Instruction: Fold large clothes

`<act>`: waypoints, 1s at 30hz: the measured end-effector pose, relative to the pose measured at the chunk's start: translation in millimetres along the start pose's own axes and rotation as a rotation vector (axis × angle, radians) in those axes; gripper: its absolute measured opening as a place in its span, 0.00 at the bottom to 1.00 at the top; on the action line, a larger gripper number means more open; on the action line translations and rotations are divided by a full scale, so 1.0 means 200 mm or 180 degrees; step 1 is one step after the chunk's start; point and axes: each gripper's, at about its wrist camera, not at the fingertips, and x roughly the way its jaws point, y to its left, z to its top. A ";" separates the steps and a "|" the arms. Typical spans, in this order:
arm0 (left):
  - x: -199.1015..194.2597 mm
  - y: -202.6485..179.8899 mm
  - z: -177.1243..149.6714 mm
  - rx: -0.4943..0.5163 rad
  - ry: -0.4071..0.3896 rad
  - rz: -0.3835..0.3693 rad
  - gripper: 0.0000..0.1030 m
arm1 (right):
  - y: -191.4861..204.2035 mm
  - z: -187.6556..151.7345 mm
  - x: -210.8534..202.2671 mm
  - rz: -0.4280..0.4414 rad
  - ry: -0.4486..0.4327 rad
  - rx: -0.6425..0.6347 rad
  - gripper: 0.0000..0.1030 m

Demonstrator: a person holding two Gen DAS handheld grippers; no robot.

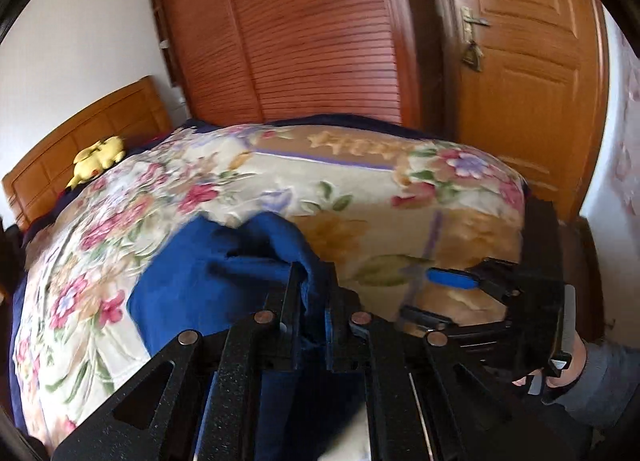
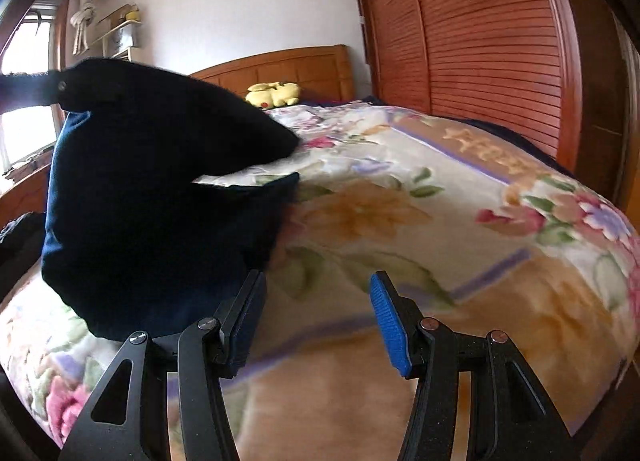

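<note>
A dark blue garment [image 1: 208,281] lies bunched on a floral blanket [image 1: 360,197] covering the bed. My left gripper [image 1: 314,281] is shut on a fold of the garment, lifting it. In the right wrist view the garment [image 2: 152,197] hangs dark and raised at the left, held from its upper left by the left gripper. My right gripper [image 2: 318,313] is open and empty above the blanket [image 2: 440,221], just right of the garment's lower edge. The right gripper also shows in the left wrist view [image 1: 444,297], open, to the right of the garment.
A wooden headboard [image 2: 280,65] with a yellow plush toy [image 2: 274,93] stands at the bed's far end. A slatted wardrobe [image 1: 304,33] and a wooden door [image 1: 520,73] stand beyond the bed. A window [image 2: 28,101] is at the left.
</note>
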 end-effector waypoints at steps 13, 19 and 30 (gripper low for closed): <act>-0.15 0.13 -0.15 -0.0407 -0.0121 0.0087 0.65 | 0.06 0.05 0.09 0.0037 -0.0059 -0.0080 0.54; -0.32 0.33 -0.31 -0.0687 -0.0312 0.0356 0.76 | 0.04 0.07 0.07 -0.0003 -0.0111 -0.0054 0.54; -0.24 0.63 -0.73 -0.1190 -0.0144 0.0547 0.79 | 0.19 0.38 -0.06 0.0106 -0.0190 -0.0341 0.54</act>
